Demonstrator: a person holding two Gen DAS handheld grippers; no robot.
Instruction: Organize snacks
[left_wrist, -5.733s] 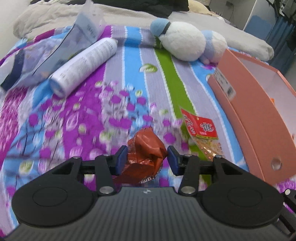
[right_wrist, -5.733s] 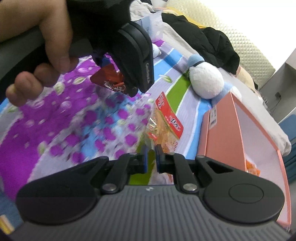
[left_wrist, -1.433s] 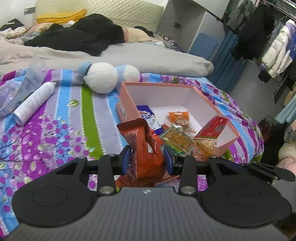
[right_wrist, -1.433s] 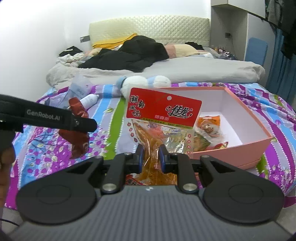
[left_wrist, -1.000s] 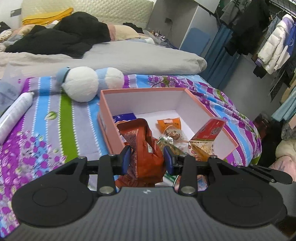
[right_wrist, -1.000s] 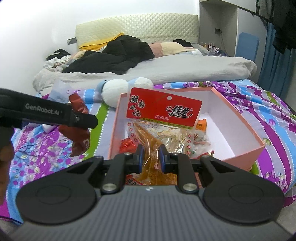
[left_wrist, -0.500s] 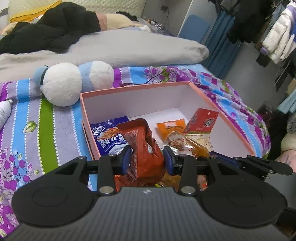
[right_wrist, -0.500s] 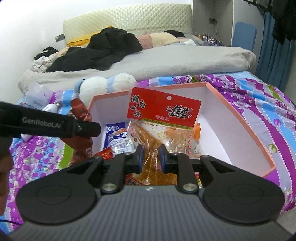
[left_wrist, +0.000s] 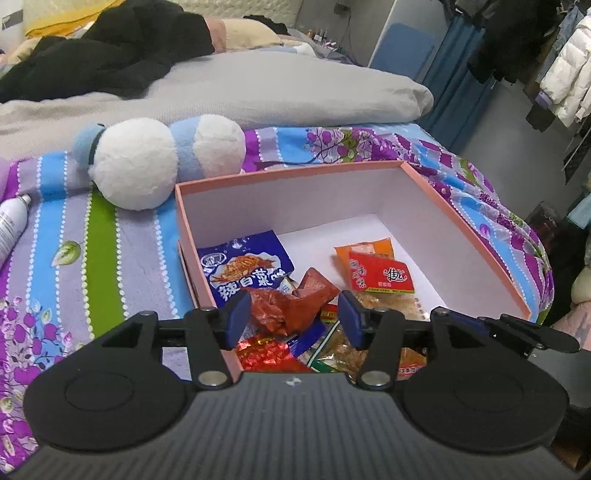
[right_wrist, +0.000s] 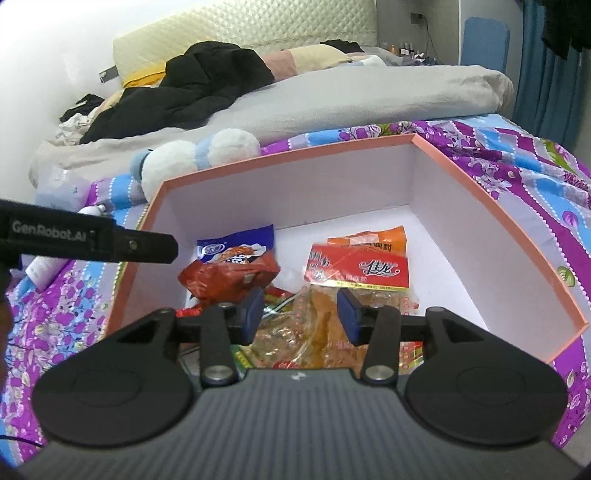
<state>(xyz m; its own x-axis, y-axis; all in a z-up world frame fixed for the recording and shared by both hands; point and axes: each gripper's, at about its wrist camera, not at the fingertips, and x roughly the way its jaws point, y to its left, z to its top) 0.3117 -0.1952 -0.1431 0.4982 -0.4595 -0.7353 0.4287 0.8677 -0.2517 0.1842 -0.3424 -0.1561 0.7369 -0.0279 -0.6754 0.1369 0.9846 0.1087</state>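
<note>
An open pink box sits on the floral bedspread with several snack packets inside. My left gripper hovers over its near left corner. Its jaws are opening, and the crumpled red-brown bag lies loose between them on the pile, beside a blue bag. My right gripper is over the box's near edge, jaws also opening. The red-headed clear packet rests in the box, its clear body between the spread pads without being pinched. An orange packet lies behind it.
A white and blue plush toy lies just behind the box's left corner. A white spray can is at the far left. A grey duvet and black clothes cover the back. The bed edge drops off at the right, towards hanging coats.
Both grippers came forward and down over the box. Both sets of jaws spread, and the red-brown bag and the red-headed packet dropped out of the grips into the box.
</note>
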